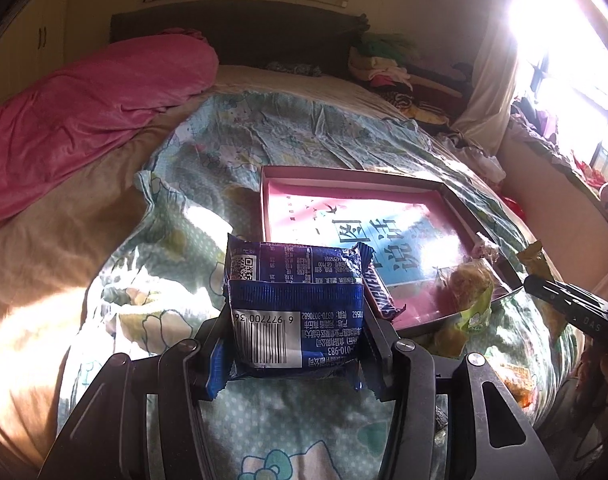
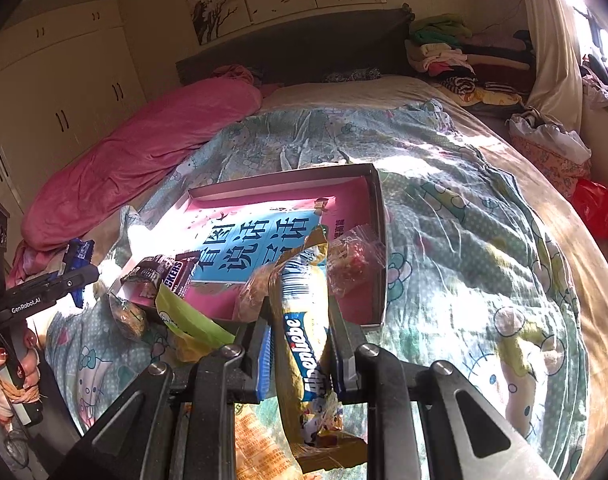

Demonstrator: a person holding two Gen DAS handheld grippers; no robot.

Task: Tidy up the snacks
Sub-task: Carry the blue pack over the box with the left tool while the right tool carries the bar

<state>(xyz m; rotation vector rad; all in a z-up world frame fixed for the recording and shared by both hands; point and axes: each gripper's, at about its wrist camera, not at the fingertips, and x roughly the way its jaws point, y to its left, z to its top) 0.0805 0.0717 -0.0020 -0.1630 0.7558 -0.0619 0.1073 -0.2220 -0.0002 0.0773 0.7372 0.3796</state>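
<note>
Left gripper (image 1: pixel 296 316) pinches a blue snack packet (image 1: pixel 294 300) across its width, held above the bedcover just short of the near-left corner of the pink box (image 1: pixel 270 204), not yet inside. Right gripper (image 2: pixel 300 344) is clamped on a yellow Alpenliebe pack (image 2: pixel 302 328), raised over the box's near edge, its far end pointing over the box floor. Already in the box: a Snickers bar (image 2: pixel 166 274) at the near-left corner, a clear-wrapped brown snack (image 2: pixel 256 292) at the near edge, a clear candy bag (image 2: pixel 354 260) against the right wall. Outside the box, just off its near edge, lie a green-wrapped snack (image 2: pixel 192 320) and an orange packet (image 2: pixel 260 448) under the right gripper. Judgement: roughly halfway, 3 in, 2 in transit, at least 2 left on the cover.
</note>
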